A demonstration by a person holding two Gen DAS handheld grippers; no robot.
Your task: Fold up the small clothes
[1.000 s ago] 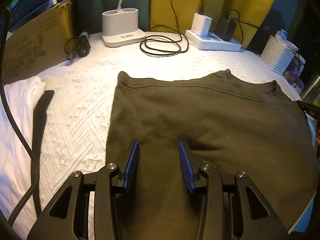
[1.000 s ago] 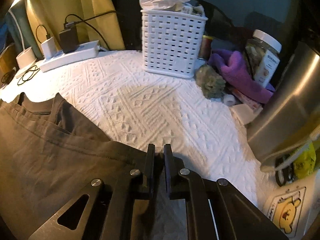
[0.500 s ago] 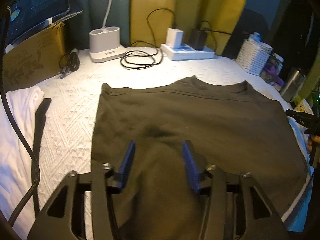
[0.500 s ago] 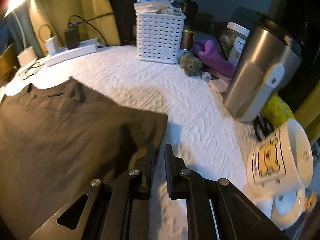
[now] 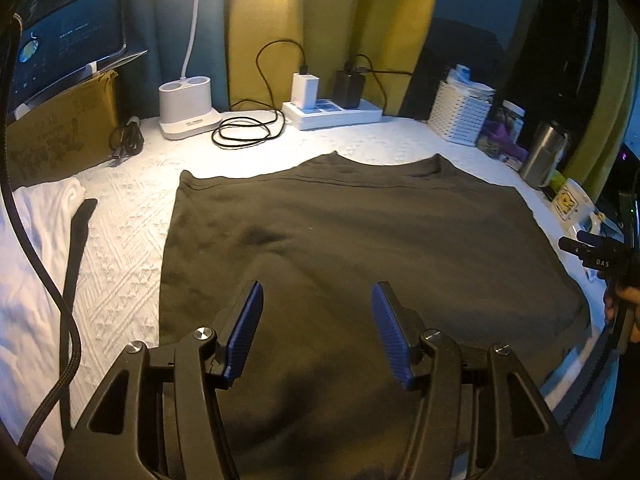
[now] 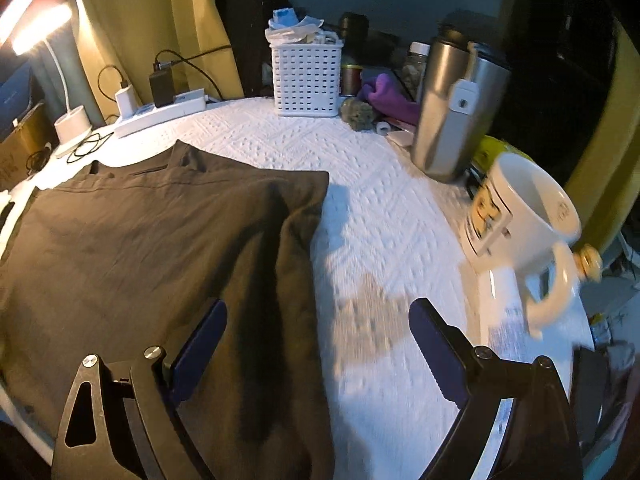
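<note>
shirt (image 5: pixel 360 248): lay flat on the white cover, long axis left-right.
left gripper (image 5: pixel 318 334): half open, empty, over its near hem.
right gripper (image 6: pixel 318 354): you'd just opened it wide, empty, straddling the shirt's right edge; nearer arm there.

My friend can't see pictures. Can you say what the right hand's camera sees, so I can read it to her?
The right gripper is open with nothing between its jaws, which have just been opening, above the edge of a dark shirt lying flat on a white cloth. A white mug, a steel tumbler and a white basket are nearby.
</note>
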